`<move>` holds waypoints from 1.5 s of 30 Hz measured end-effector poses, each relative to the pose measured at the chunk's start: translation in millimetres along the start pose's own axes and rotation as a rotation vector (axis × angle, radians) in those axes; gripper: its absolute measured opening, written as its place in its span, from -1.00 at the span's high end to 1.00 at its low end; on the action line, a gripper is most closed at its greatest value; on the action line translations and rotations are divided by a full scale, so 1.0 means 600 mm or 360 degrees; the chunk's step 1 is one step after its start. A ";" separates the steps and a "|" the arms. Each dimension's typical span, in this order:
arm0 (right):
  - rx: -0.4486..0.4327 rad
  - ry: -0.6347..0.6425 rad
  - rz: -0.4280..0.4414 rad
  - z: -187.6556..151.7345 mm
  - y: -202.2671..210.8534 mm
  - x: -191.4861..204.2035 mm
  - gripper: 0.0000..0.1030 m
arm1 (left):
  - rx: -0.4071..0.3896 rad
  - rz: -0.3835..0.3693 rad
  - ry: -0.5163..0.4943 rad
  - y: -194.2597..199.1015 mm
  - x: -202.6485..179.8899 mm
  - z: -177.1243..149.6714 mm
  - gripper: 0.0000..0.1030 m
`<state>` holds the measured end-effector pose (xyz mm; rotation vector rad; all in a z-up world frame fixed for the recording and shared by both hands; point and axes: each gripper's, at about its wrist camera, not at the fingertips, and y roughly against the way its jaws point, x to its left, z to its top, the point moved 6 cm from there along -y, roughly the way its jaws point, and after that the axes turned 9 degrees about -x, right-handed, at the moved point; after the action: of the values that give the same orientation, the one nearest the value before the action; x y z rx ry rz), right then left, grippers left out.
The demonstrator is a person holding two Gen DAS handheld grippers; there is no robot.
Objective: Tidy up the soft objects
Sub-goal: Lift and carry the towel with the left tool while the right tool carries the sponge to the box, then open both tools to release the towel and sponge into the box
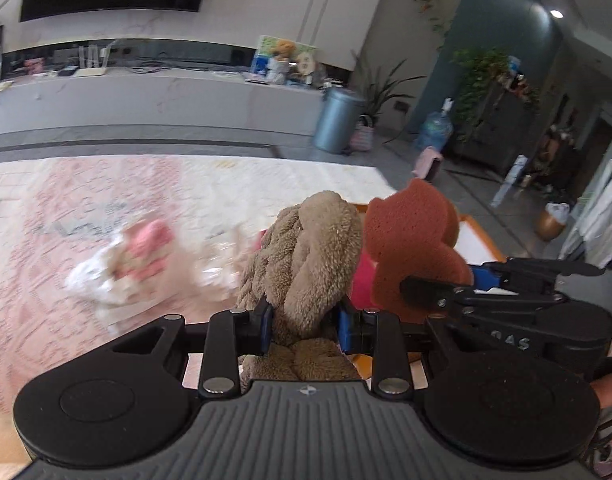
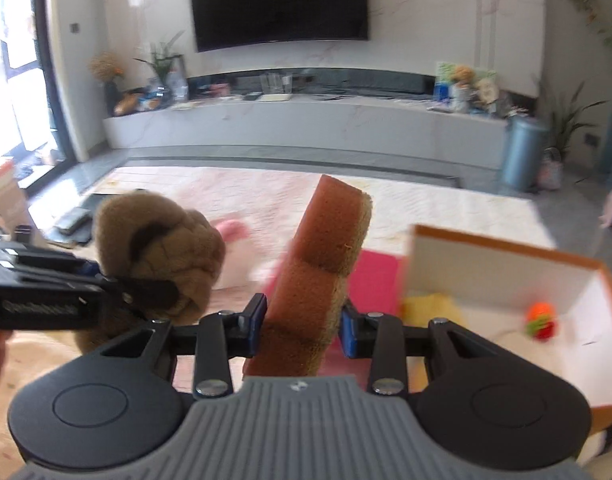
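My left gripper [image 1: 305,328] is shut on a tan plush braided toy [image 1: 306,256], held up off the rug. Seen from the right wrist, the same plush toy [image 2: 158,248] hangs at the left with the left gripper [image 2: 146,292] clamped on it. My right gripper [image 2: 302,326] is shut on a brown sponge [image 2: 322,264] with a tan underside, standing on edge between the blue pads. In the left wrist view that sponge [image 1: 410,240] is bear-shaped, with the right gripper [image 1: 430,292] gripping it from the right.
A white box with an orange rim [image 2: 506,244] stands open at the right, holding a small orange-and-red toy [image 2: 540,320] and something yellow [image 2: 434,308]. A pink mat [image 2: 376,276] lies beside it. A pink-and-white plush pile [image 1: 142,264] rests on the pale rug [image 1: 86,200].
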<state>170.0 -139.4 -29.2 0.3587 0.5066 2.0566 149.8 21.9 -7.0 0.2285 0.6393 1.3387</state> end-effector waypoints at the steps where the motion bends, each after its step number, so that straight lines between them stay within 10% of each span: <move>1: 0.0010 0.0000 -0.0028 0.002 0.002 -0.019 0.29 | 0.0012 -0.0053 0.0017 -0.014 -0.013 0.006 0.33; 23: 0.0444 0.0482 -0.0455 -0.045 -0.093 -0.292 0.28 | 0.0370 -0.0350 -0.0085 -0.313 -0.204 0.016 0.33; 45: 0.0761 0.0587 -0.0396 -0.102 -0.202 -0.358 0.22 | 0.0531 -0.0306 -0.0063 -0.380 -0.197 -0.035 0.08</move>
<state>340.6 -282.0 -152.7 0.1779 1.2146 1.7473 316.5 -148.7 -103.7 0.4506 0.8290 1.0368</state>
